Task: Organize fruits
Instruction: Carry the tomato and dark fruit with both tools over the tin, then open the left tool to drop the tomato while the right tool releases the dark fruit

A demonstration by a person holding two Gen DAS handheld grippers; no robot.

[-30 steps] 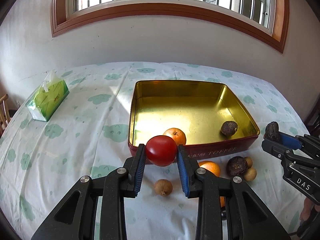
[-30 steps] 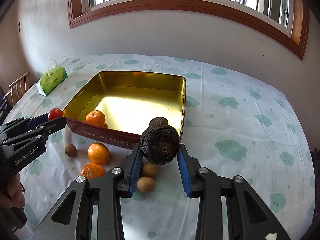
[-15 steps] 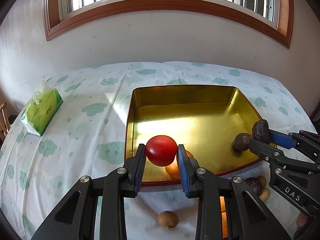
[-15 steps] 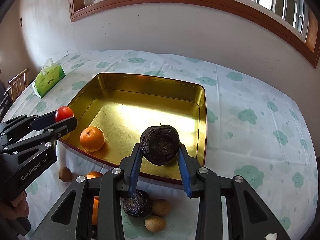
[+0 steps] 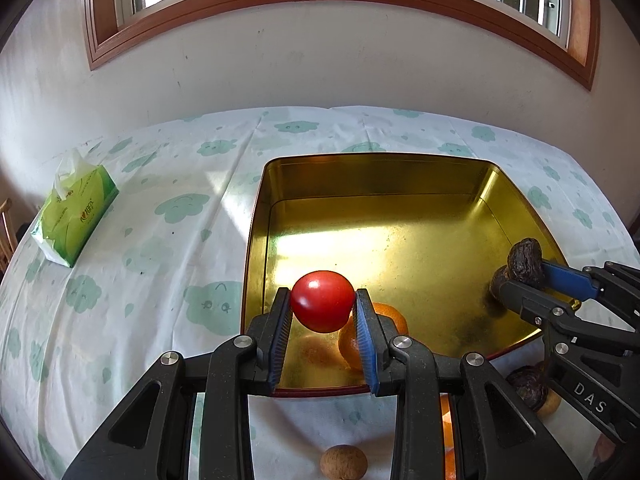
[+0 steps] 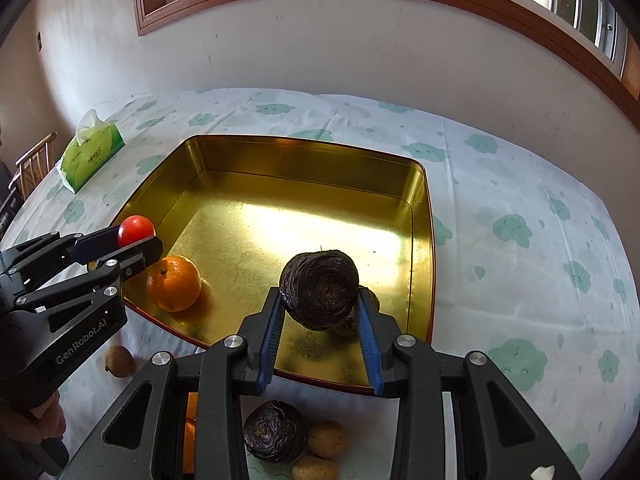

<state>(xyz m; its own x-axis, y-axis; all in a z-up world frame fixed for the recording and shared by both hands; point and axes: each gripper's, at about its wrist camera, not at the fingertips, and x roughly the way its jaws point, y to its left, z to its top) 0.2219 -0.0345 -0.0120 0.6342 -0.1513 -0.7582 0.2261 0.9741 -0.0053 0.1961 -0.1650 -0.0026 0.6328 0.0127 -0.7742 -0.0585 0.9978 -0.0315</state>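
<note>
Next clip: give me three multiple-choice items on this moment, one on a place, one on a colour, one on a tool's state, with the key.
1. Where does the orange lie?
A. in the gold tin
B. on the tissue pack
C. on the cloth outside the tin

2. What colour is the fruit in the left tool?
A. green
B. red
C. yellow

3. The right tool is
A. open and empty
B. shut on nothing
C. shut on a dark wrinkled fruit

Key: 1 A, it rests on the tin's floor; 2 B, a red tomato sits between the pads; 3 C, both pads press the fruit.

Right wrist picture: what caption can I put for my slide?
Right gripper holds a dark wrinkled fruit over the gold tin.
</note>
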